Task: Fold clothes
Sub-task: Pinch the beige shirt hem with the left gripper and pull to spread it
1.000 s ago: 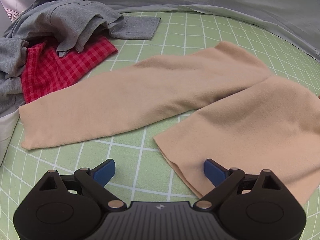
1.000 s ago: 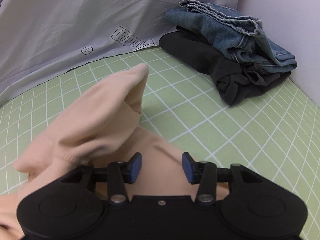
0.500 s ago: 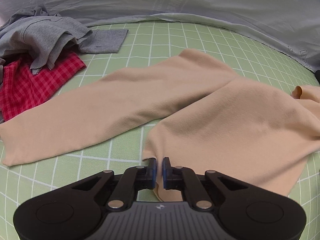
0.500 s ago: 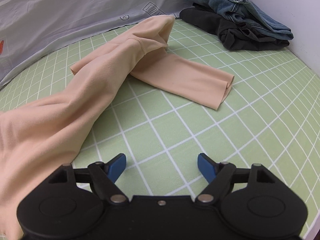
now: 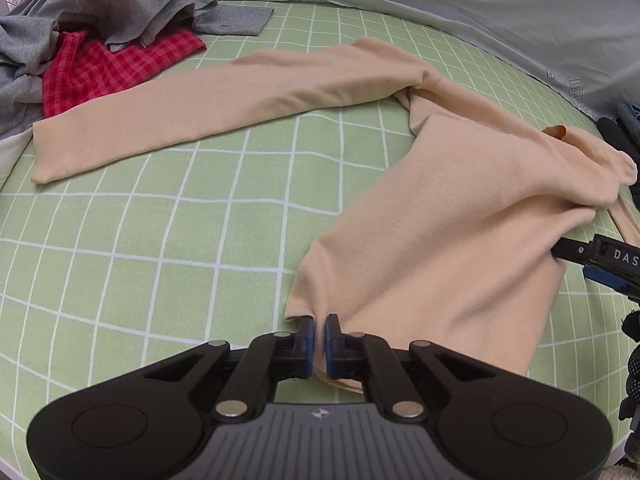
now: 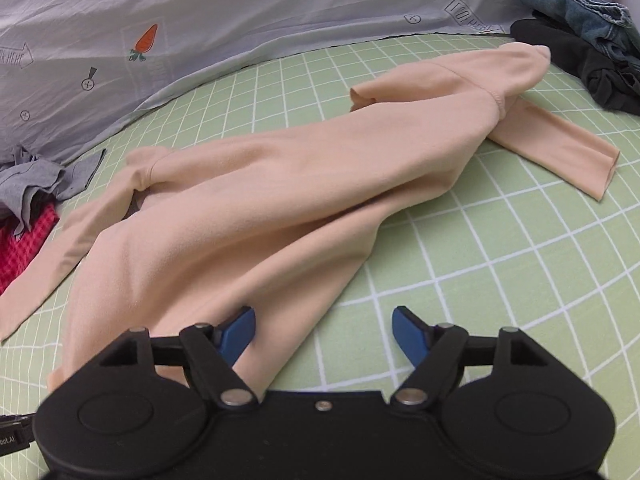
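Note:
A beige long-sleeved top (image 5: pixel 460 220) lies spread on the green checked bedsheet (image 5: pixel 160 240), one sleeve stretched out to the left. My left gripper (image 5: pixel 318 330) is shut on the left corner of its hem. In the right wrist view the top (image 6: pixel 260 208) runs away from me, its other sleeve folded out at the far right. My right gripper (image 6: pixel 324 328) hovers over the hem's right edge with its jaws wide and closing. Fabric lies under its left finger (image 6: pixel 240 326), and neither pad presses on it. Part of that gripper (image 5: pixel 600 260) shows at the right edge of the left wrist view.
A heap of grey clothes (image 5: pixel 100 4) and a red checked garment (image 5: pixel 112 64) lie at the far left. Blue jeans (image 6: pixel 580 20) on black clothing (image 6: pixel 600 76) are stacked at the far right. A grey printed sheet (image 6: pixel 200 40) rises behind the bed.
My left gripper closed on the hem corner and drew it toward me and to the side. My right gripper left the bunched collar end, opened wide and came back to the hem's right edge.

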A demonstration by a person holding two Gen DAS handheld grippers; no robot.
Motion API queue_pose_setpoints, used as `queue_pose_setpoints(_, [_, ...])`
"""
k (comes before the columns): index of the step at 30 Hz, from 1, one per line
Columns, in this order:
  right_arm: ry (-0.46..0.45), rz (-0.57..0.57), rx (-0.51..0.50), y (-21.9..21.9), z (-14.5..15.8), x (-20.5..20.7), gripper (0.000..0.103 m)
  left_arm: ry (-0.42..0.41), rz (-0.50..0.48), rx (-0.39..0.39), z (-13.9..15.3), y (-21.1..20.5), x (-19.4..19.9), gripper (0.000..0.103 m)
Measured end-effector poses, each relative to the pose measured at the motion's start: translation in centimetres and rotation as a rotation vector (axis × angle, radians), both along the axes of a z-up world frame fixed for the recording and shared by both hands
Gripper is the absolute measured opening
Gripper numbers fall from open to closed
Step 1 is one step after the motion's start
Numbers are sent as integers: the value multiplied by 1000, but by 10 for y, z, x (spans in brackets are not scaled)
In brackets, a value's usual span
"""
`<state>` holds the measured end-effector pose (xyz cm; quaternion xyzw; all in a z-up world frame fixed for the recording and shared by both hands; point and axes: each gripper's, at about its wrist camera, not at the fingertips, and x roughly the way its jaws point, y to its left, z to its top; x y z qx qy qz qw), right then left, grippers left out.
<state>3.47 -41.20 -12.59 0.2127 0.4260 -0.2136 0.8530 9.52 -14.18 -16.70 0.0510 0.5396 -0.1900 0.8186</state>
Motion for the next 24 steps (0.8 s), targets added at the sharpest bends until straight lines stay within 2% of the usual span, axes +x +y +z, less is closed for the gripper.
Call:
queue_pose_setpoints(1, [16, 18, -30, 8, 0, 1, 71, -1, -8, 4, 0, 5, -8, 6])
queue_pose_setpoints(2, [16, 42, -48, 14, 1, 1, 59, 0, -9, 2, 0, 9, -15, 6])
queue_pose_setpoints(3, [16, 65, -64, 20, 2, 0, 36, 1, -10, 0, 0, 13, -22, 6])
queue_pose_setpoints(5, [10, 89, -66, 27, 5, -5, 11, 6, -1, -10, 0, 18, -32, 6])
queue_pose_setpoints(6, [9, 101, -70, 31, 6, -8, 6, 6, 5, -8, 1, 20, -38, 6])
queue_pose_setpoints(9, [26, 135, -116, 38, 9, -25, 4, 6, 32, -12, 4, 26, -54, 6])
queue_pose_setpoints(16, [57, 183, -87, 18, 18, -69, 4, 67, 116, -47, 4, 21, -95, 7])
queue_pose_setpoints(19, [59, 209, -108, 8, 27, -85, 7, 50, 133, -2, 8, 8, -110, 11])
queue_pose_setpoints(20, [57, 219, -137, 5, 31, -89, 13, 37, 141, 18, 10, 5, -112, 12])
queue_pose_setpoints(21, [53, 221, -164, 1, 35, -92, 27, 24, 149, 38, 12, 2, -114, 12])
queue_pose_setpoints(23, [36, 200, -203, -13, 44, -98, 46, -4, 180, 51, 18, -1, -115, 17])
queue_pose_setpoints(24, [26, 189, -215, -21, 49, -100, 46, -18, 195, 52, 22, -2, -115, 19])
